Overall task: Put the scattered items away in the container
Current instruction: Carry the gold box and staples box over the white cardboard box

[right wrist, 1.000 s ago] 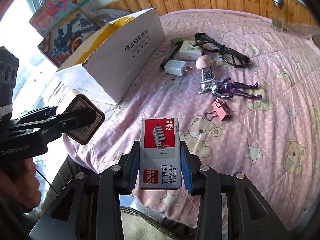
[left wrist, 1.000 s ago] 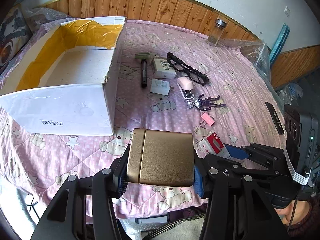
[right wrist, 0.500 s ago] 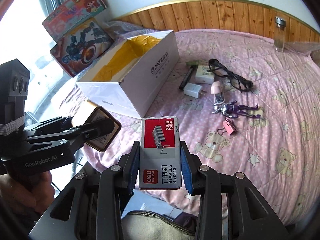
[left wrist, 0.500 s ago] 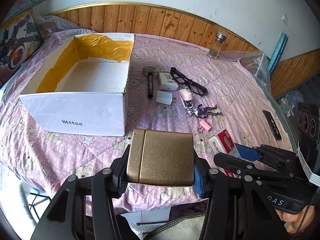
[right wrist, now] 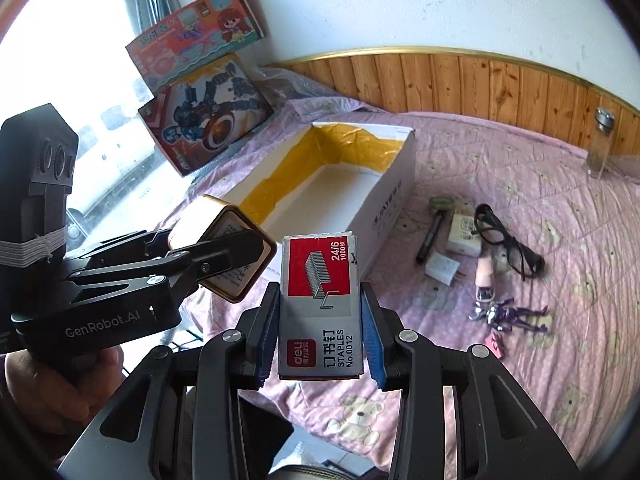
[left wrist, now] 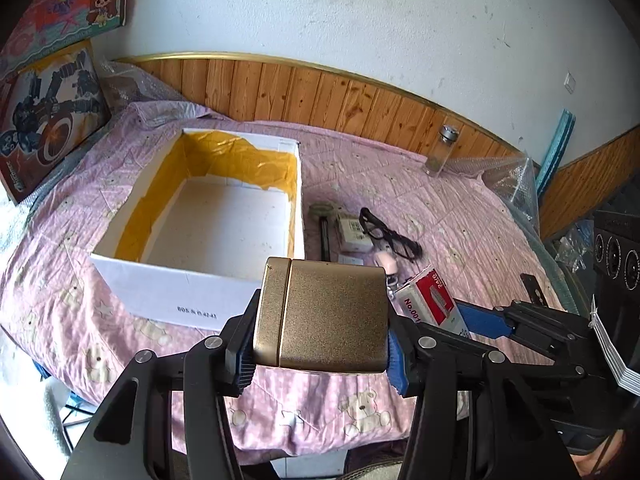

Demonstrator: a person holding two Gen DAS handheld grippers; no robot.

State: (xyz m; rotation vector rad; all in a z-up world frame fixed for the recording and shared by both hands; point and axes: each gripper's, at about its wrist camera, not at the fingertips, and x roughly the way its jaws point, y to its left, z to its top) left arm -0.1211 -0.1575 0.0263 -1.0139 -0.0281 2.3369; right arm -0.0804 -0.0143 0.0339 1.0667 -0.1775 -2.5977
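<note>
A gold tin [left wrist: 326, 316] and a staple box [right wrist: 320, 308] are gripped tight, one in each jaws; both must be carried over the empty cardboard box [left wrist: 192, 300] and dropped.

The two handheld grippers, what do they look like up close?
Both are matte black with angular, silver-bolted linkage arms. The right gripper has ribbed blue finger pads. The left gripper reads "GenRobot.AI" in grey, and its black three-lens camera block is wrapped in white elastic.

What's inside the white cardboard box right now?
The white cardboard box shows only a bare white floor and yellow tape lining its walls. Its near inside corner is hidden behind the gold tin.
</note>
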